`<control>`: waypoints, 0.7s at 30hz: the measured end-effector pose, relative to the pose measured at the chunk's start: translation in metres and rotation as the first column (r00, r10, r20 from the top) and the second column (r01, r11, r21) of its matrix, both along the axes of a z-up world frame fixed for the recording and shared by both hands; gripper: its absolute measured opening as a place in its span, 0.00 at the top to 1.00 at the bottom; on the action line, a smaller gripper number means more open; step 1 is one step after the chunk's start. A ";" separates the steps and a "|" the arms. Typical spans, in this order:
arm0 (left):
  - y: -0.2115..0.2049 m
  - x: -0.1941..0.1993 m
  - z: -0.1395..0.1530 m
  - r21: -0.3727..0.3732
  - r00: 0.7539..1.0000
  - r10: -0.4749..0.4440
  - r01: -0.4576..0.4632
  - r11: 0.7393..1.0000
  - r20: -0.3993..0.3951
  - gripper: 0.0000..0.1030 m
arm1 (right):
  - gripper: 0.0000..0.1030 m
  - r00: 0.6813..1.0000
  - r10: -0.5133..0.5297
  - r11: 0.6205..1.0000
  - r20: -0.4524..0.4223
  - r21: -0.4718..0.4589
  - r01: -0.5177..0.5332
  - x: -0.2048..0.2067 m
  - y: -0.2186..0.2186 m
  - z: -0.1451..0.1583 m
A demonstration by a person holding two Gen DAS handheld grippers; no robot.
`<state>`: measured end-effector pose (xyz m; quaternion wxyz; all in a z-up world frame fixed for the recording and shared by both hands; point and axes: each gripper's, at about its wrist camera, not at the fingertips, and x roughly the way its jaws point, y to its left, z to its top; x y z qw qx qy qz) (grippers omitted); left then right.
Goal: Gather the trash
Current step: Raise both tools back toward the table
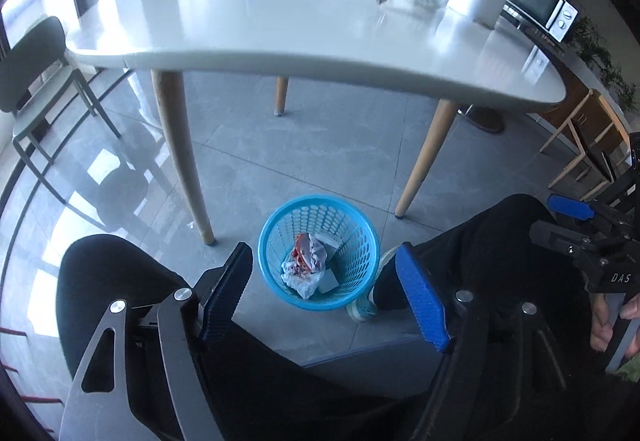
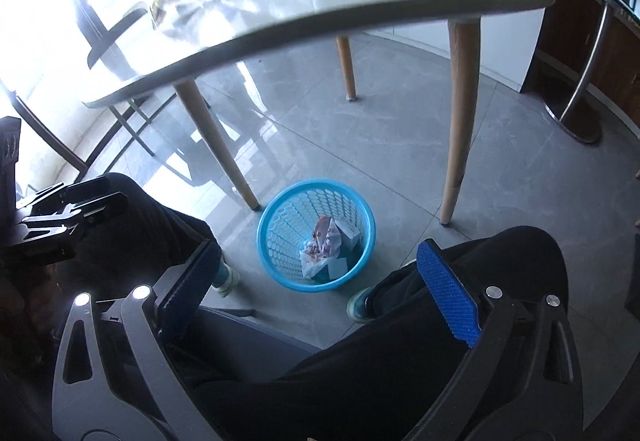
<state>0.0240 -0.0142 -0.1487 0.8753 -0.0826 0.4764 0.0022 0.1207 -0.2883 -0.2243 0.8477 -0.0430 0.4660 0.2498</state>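
One round blue perforated plastic waste basket (image 1: 320, 253) stands on the grey tiled floor between two black-trousered knees, holding one crumpled red-and-white wrapper (image 1: 306, 265) and two small white cartons (image 2: 347, 231). The left gripper (image 1: 324, 293) and right gripper (image 2: 320, 281) both gape wide, empty, above it.

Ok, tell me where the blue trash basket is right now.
The blue trash basket stands on the grey tile floor at lower centre of both wrist views, between the person's feet, just in front of the white table.
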 end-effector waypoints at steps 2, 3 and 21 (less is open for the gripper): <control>0.001 -0.004 0.011 -0.014 1.000 -0.007 0.007 1.000 0.025 0.28 | 0.09 1.000 -0.021 0.999 0.022 0.032 0.020 -0.006 -0.009 0.015; 0.001 -0.005 0.016 -0.016 0.999 -0.009 0.010 1.000 0.035 0.28 | 0.09 0.999 -0.028 0.999 0.036 0.043 0.026 -0.008 -0.012 0.023; 0.029 0.004 0.119 0.034 0.954 0.036 -0.048 0.998 0.298 0.25 | 0.09 0.949 -0.014 0.995 0.315 0.100 -0.018 0.003 0.008 0.137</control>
